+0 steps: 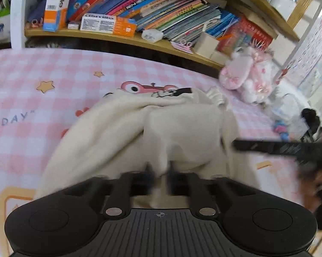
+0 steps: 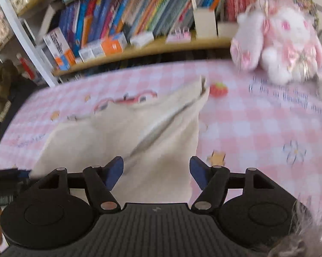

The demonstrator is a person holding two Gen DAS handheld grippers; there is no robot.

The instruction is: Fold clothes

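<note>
Left tongs (image 1: 161, 178): drawn together, a fold of the cream garment (image 1: 139, 132) pinched between the fingers. Cloth bunches up into a ridge right at the tips and hangs away forward; fingers blurred in the left wrist view, pads not resolvable.

Right tongs (image 2: 156, 171): standing well apart, blue pads (image 2: 115, 171) clear on both sides. Cream garment (image 2: 139, 141) lying flat in the gap between them, its right edge just inside the right finger. No pad pressing on the cloth; nothing held.

Garment position: spread on the pink-and-white checked sheet (image 1: 32, 117) of the bed, roughly centred in front of both tongs. Cartoon print with large eyes visible at its far edge. Diagonal fold line running from near the right tongs up toward the far right corner in the right wrist view.

Right tongs also entering the left wrist view as a dark bar (image 1: 278, 148) from the right, just beside the garment's right edge; a hand (image 1: 315, 184) partly visible behind it, blurred.

Surroundings: wooden shelf (image 1: 118, 37) of books (image 1: 161, 2) beyond the bed; pink-and-white plush rabbit (image 2: 282, 40) at the far right on the sheet, well apart from the garment.
</note>
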